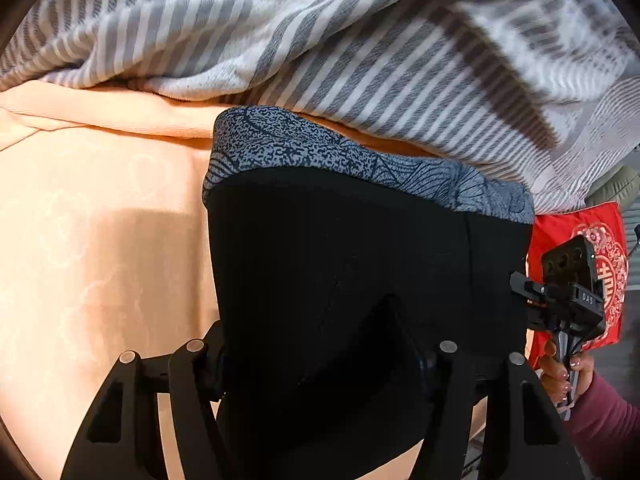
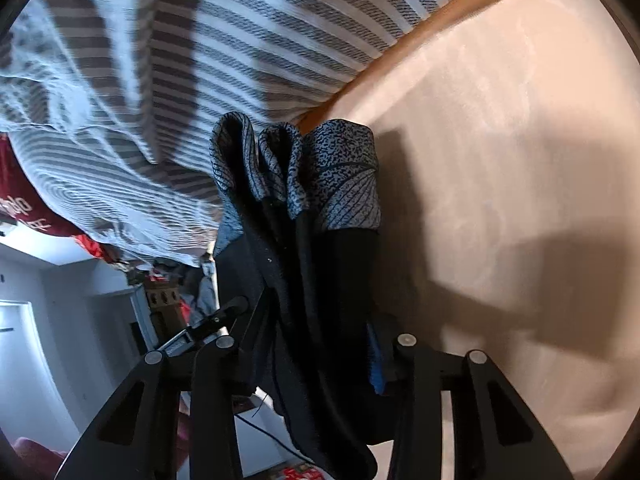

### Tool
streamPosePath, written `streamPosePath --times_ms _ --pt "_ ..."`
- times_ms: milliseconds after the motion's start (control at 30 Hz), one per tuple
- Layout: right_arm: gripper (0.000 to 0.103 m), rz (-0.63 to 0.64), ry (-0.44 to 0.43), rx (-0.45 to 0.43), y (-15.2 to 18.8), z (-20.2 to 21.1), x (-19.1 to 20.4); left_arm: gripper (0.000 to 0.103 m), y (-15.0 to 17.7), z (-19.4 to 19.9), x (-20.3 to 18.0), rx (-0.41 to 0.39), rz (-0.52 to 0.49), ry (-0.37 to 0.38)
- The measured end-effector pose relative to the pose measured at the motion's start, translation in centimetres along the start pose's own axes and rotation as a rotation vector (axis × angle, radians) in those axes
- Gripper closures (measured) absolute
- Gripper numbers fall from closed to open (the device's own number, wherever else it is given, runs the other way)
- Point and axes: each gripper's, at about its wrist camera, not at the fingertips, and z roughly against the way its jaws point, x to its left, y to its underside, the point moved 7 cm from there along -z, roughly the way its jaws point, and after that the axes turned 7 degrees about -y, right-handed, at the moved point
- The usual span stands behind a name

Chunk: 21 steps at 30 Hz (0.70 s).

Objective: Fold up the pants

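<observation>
The black pants with a blue-grey patterned waistband hang folded over a peach bed sheet. My left gripper is shut on the black cloth, which fills the space between its fingers. In the right wrist view the pants hang bunched in several layers, waistband at the far end. My right gripper is shut on these layers. The right gripper also shows in the left wrist view, at the pants' right edge, held by a hand.
A grey-and-white striped blanket lies bunched just beyond the waistband and shows in the right wrist view too. A red printed cushion sits at the right. The bed edge and a white room with clutter show at the left of the right wrist view.
</observation>
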Motion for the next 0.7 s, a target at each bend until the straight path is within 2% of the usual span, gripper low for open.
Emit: streamPosePath --times_ms 200,333,433,533,633,700 --pt "0.061 0.018 -0.019 0.040 2.3 2.0 1.2 0.037 2.6 2.6 -2.2 -0.024 -0.005 -0.033" --pt "0.061 0.048 0.004 0.061 4.6 3.4 1.3 0.037 5.1 3.0 -3.8 -0.025 -0.011 -0.079" --pt "0.061 0.037 0.023 0.079 6.9 4.2 0.2 0.037 8.1 2.8 -3.5 0.001 0.015 -0.083" --pt "0.061 0.021 0.048 0.081 8.4 4.5 -1.7 0.037 9.6 1.2 -3.4 0.037 0.034 -0.089" --pt "0.059 -0.003 0.089 0.053 9.6 4.5 -4.1 0.036 10.7 -0.5 -2.9 0.057 0.021 -0.102" --pt "0.054 -0.015 0.122 0.013 10.0 4.4 -4.7 0.032 10.6 -0.6 -2.8 0.044 0.016 -0.097"
